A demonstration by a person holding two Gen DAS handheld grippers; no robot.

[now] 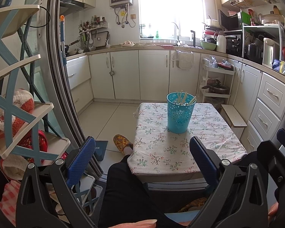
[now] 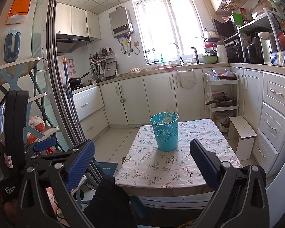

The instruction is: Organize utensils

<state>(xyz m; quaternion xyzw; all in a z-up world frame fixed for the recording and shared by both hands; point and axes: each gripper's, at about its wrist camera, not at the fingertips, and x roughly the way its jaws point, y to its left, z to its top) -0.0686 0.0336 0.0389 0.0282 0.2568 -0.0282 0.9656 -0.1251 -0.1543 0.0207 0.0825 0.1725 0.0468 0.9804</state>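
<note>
Left claw (image 1: pixel 142 157) spread wide, empty, held low off the near-left edge of the surface (image 1: pixel 214 148). Teal holder (image 1: pixel 180 112) stands upright mid-surface, pale chopsticks (image 1: pixel 182 97) already inside; no loose utensils visible. Right claw (image 2: pixel 142 161) likewise spread, empty. Looks like the end or a reset; next move needs a utensil located first.

Daylight floods through the window (image 2: pixel 162 28) far beyond the fingertips, blown out white; sharp focus throughout, fisheye bending and dark vignetting at edges.
</note>
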